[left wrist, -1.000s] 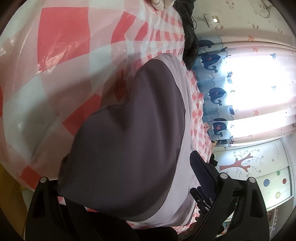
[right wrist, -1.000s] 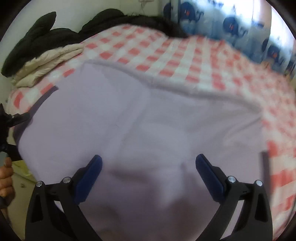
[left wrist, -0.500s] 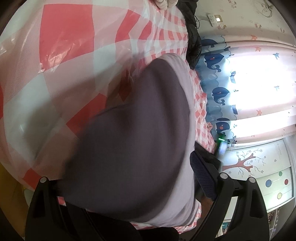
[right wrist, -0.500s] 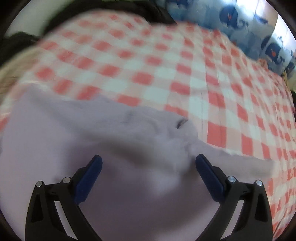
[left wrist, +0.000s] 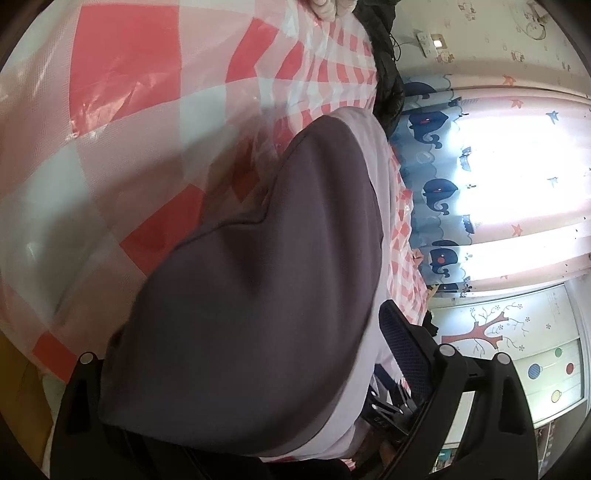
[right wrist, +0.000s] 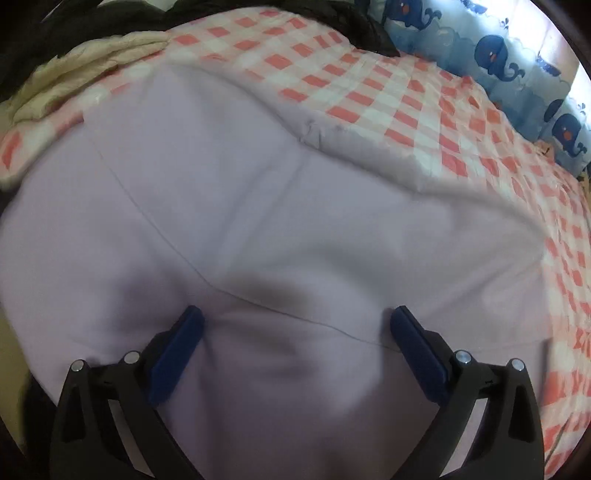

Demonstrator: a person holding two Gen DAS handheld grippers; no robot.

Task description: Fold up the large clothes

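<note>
A large pale lilac garment (right wrist: 258, 206) lies spread on the red-and-white checked bed cover (right wrist: 388, 99). Its dark grey-purple part (left wrist: 266, 295) fills the left wrist view and drapes over my left gripper (left wrist: 236, 354). That gripper's jaws stand wide apart; the right pad (left wrist: 402, 347) shows, the left pad is hidden under the cloth. My right gripper (right wrist: 295, 332) is open, its blue pads (right wrist: 177, 350) resting on the lilac cloth near a seam, holding nothing.
A cream folded quilt (right wrist: 81, 85) and dark clothing (right wrist: 354, 26) lie at the bed's far side. A whale-print curtain (left wrist: 436, 184) hangs beside the bed. A wall sticker of a tree (left wrist: 484, 328) is at the right.
The right gripper swung over the garment and came back low onto the lilac cloth. The left view shifted only slightly, with the dark cloth still draped over it.
</note>
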